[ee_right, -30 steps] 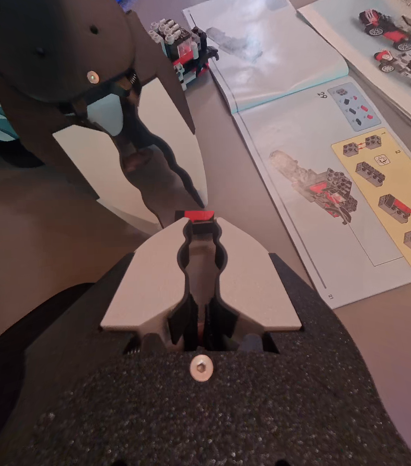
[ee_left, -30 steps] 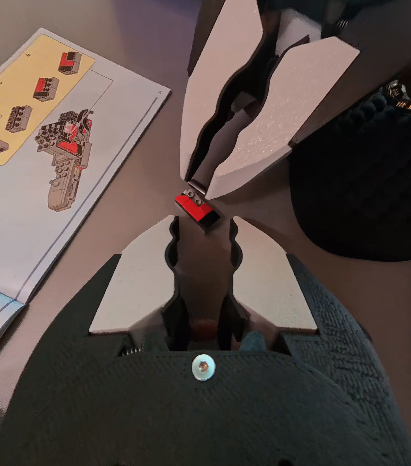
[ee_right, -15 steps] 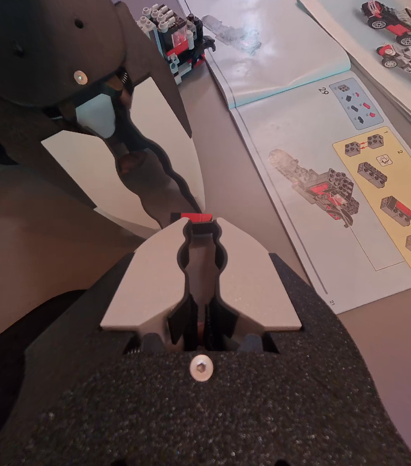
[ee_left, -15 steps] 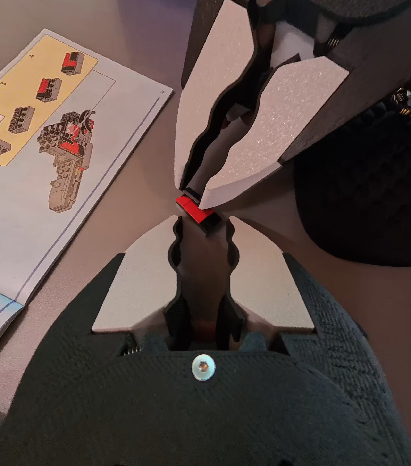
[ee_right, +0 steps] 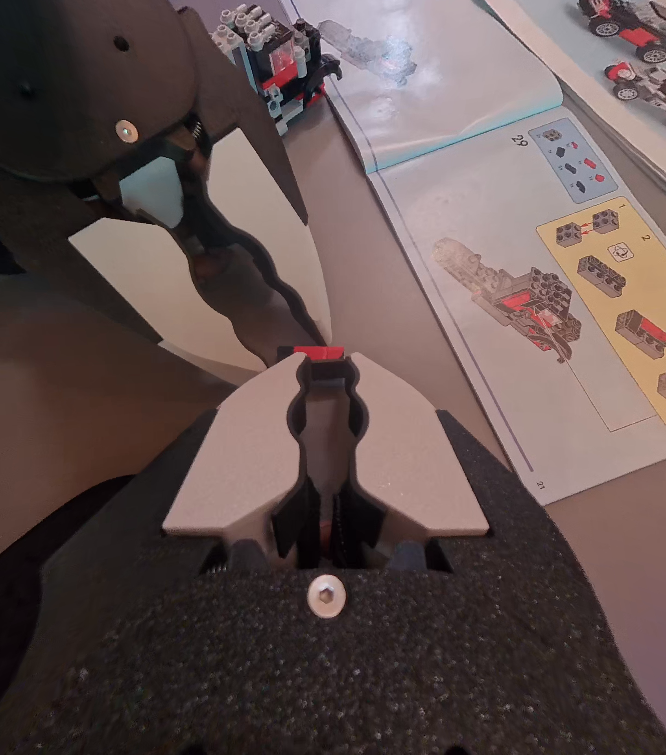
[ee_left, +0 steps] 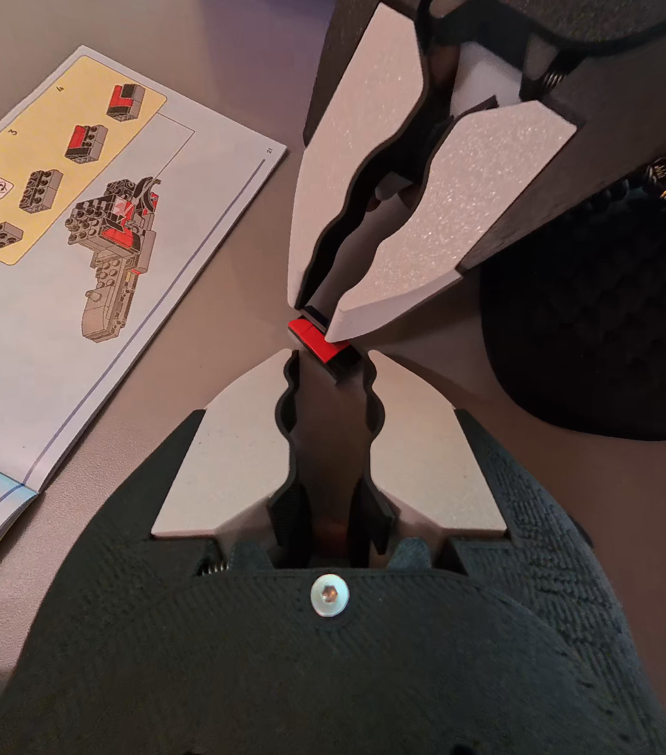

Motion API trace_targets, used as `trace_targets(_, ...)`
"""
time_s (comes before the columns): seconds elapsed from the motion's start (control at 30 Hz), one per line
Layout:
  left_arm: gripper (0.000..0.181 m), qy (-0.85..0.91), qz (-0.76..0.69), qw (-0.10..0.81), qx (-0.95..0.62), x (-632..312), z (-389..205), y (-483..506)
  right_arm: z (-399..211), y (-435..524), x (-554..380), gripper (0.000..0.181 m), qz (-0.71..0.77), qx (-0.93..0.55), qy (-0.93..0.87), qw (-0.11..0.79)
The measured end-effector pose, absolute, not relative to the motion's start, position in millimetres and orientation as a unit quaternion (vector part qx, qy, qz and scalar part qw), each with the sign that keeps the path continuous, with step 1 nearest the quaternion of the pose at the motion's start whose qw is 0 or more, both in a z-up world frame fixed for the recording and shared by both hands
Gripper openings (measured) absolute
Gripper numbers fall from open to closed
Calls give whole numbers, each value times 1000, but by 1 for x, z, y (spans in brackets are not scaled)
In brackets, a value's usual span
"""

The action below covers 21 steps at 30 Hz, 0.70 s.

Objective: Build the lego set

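Fingers of the right gripper [ee_right: 325,356] pinch a small black piece, now pressed down over the studs of the red-and-black sub-assembly [ee_left: 323,347] on the tabletop [ee_left: 568,510], just beyond the left gripper [ee_left: 329,355]'s spread fingers. That piece looks seated.

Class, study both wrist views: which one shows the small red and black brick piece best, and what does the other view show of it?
The left wrist view. There the red and black brick piece shows its red top and black end, pinched at its far end by the right gripper. The right wrist view shows only a thin red strip past that gripper's closed fingertips.
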<state>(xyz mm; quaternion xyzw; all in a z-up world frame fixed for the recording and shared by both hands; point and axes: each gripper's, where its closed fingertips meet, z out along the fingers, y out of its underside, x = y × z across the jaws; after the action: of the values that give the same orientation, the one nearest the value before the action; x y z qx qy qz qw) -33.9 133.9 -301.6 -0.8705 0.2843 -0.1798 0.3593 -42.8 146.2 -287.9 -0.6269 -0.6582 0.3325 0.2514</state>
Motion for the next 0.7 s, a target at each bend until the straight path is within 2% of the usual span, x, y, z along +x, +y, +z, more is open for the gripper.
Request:
trace_targets(0.2, 31, 282, -183, 360, -870, -34, -301, 134, -272, 144, -39, 16, 380, -599, -652, 268)
trace_targets(0.37, 31, 266, -226, 403, -846, -30, -282, 134, -195, 140, -30, 15, 570, -486, -560, 353)
trace_targets(0.47, 31, 255, -248, 443, -823, -30, -266, 136, -169, 141, -23, 15, 625, -450, -519, 370)
trace_targets(0.6, 21, 231, -277, 505, -784, -30, -239, 138, -161, 133, -21, 15, 628, -418, -534, 380)
trace_targets(0.7, 19, 148, -416, 534, -722, -29, -204, 133, -164, 119, -19, 16, 539, -357, -640, 414)
